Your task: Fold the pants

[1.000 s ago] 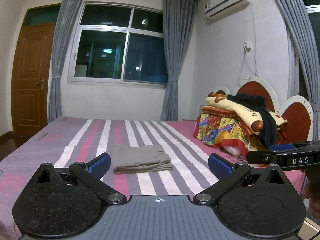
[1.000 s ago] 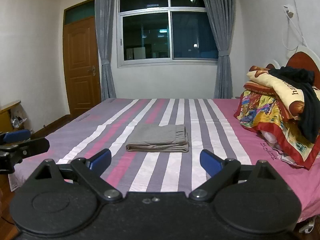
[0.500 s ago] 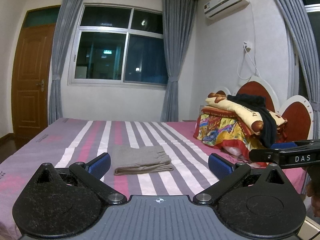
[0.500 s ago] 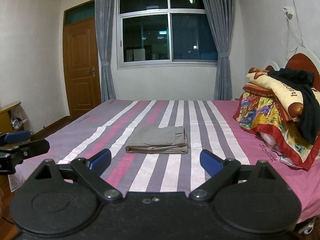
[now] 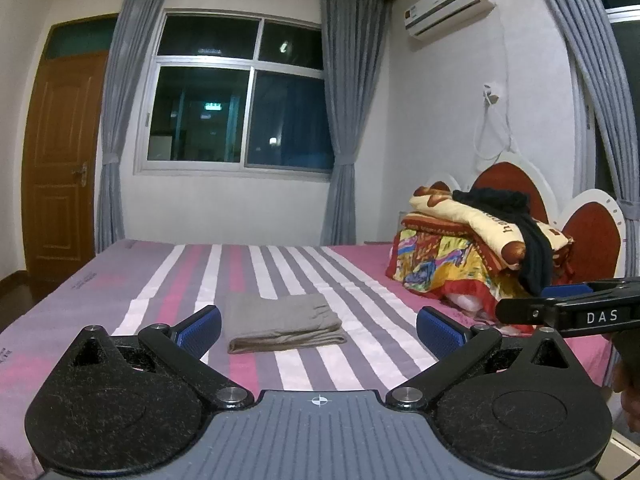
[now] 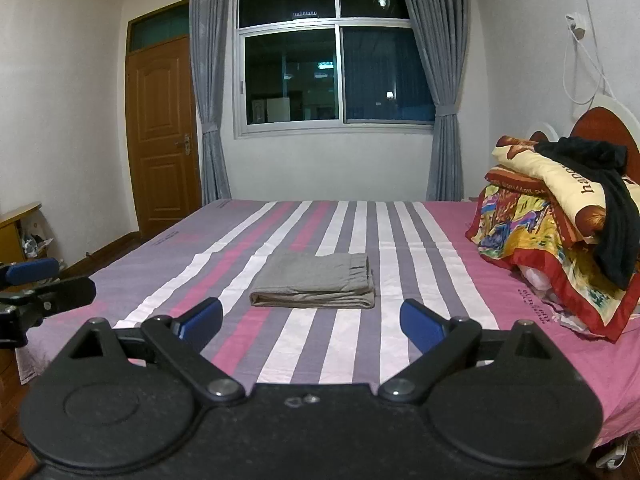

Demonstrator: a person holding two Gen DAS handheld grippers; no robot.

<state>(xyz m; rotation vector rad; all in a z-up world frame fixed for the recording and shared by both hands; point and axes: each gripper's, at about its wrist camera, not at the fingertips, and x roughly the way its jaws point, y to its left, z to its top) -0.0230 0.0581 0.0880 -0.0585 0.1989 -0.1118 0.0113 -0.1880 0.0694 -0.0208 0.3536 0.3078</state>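
Grey pants point(image 5: 282, 322) lie folded into a flat rectangle on the striped bed point(image 5: 168, 276); they also show in the right wrist view point(image 6: 316, 280). My left gripper point(image 5: 318, 330) is open and empty, held back from the pants near the bed's front edge. My right gripper point(image 6: 312, 322) is open and empty too, apart from the pants. The right gripper shows at the right edge of the left wrist view point(image 5: 568, 308). The left gripper shows at the left edge of the right wrist view point(image 6: 36, 284).
A pile of colourful quilts with a black garment point(image 6: 568, 216) sits at the bed's right by the red headboard point(image 5: 592, 232). A wooden door point(image 6: 162, 132), a window point(image 6: 336, 56) and a small cabinet point(image 6: 16, 228) stand around the bed.
Both grippers have drawn back and risen slightly, staying open. The folded pants have not moved.
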